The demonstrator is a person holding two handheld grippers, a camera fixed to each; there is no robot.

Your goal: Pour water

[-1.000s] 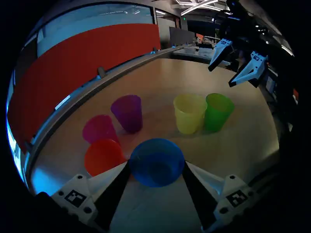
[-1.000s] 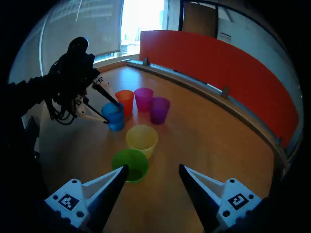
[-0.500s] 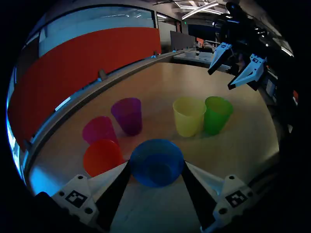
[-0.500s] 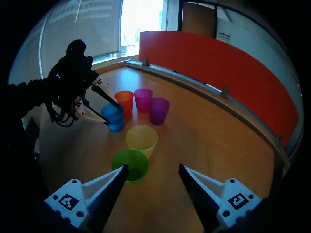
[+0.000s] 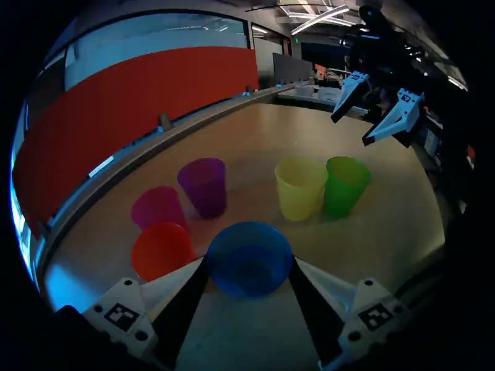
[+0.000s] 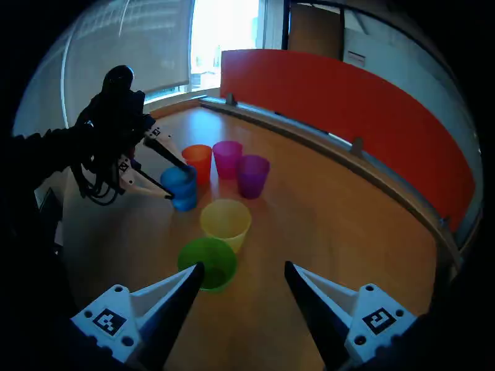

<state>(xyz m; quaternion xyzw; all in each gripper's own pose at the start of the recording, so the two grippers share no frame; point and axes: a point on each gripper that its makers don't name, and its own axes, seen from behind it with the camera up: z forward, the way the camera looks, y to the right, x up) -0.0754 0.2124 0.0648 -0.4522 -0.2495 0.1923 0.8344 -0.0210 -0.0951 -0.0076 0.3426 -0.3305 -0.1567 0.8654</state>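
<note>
A blue cup (image 5: 249, 272) stands upright between the fingers of my left gripper (image 5: 247, 263), which is shut on its sides. The right gripper view shows the same hold from across the table: the left gripper (image 6: 177, 181) on the blue cup (image 6: 180, 191), with a hand behind it. My right gripper (image 6: 243, 266) is open and holds nothing; it hovers just short of a green cup (image 6: 208, 263). In the left gripper view the right gripper (image 5: 350, 130) hangs above and beyond the green cup (image 5: 344, 182). Whether any cup holds water cannot be told.
On the wooden table (image 6: 346, 229) also stand a yellow cup (image 5: 300, 185) touching the green one, a purple cup (image 5: 203, 185), a magenta cup (image 5: 158, 207) and an orange cup (image 5: 162, 250) close to the blue one. A red partition (image 6: 371, 105) runs along the table's far edge.
The left gripper with the blue cup has shifted very slightly, so the other cups sit a little lower in its view. The right gripper has hardly moved.
</note>
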